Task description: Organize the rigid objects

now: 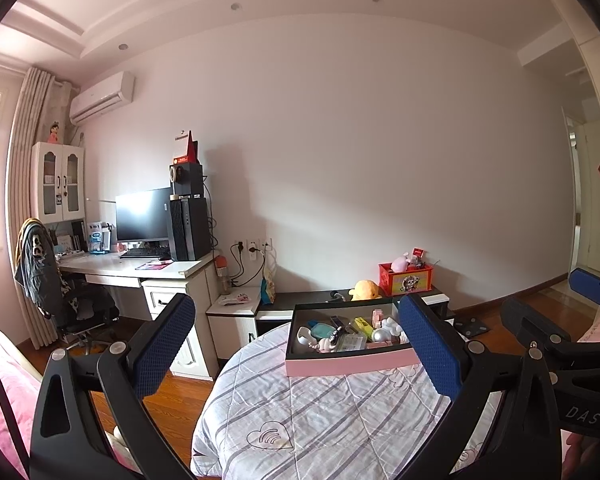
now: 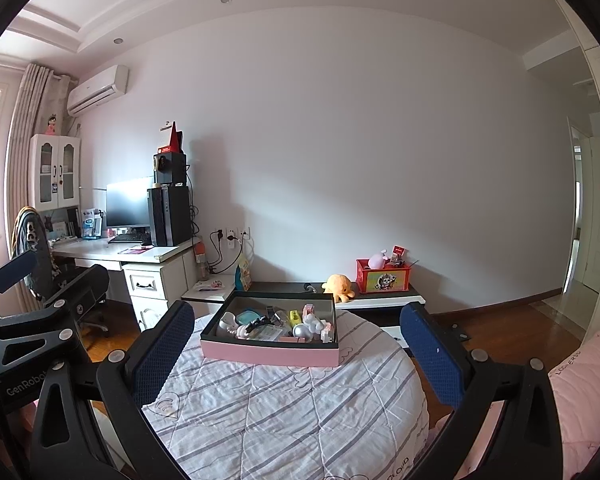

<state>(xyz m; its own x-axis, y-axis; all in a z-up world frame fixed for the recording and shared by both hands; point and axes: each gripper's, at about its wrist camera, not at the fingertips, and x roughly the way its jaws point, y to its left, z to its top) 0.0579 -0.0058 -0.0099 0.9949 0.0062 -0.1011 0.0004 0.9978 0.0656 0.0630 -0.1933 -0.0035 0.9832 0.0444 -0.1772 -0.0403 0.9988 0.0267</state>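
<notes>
Left gripper [image 1: 296, 348] and right gripper [image 2: 296, 350], fingers wide and empty, face a pink box [image 2: 270, 350] of trinkets on the bed [image 2: 292, 412].

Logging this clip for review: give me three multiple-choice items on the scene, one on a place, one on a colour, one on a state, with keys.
1. Where does the tray rest?
A. on the desk
B. on the quilt
C. on the floor

2. What colour is the tray's outer wall?
A. pink
B. green
C. yellow

3. How do the left gripper and right gripper stand?
A. both shut on the tray
B. left shut, right open
C. both open, holding nothing

Key: 1 B, the tray sits on the striped quilt. 2 A, its front wall is pink. 3 C, each wrist view shows its blue pads wide apart with nothing between them.
</notes>
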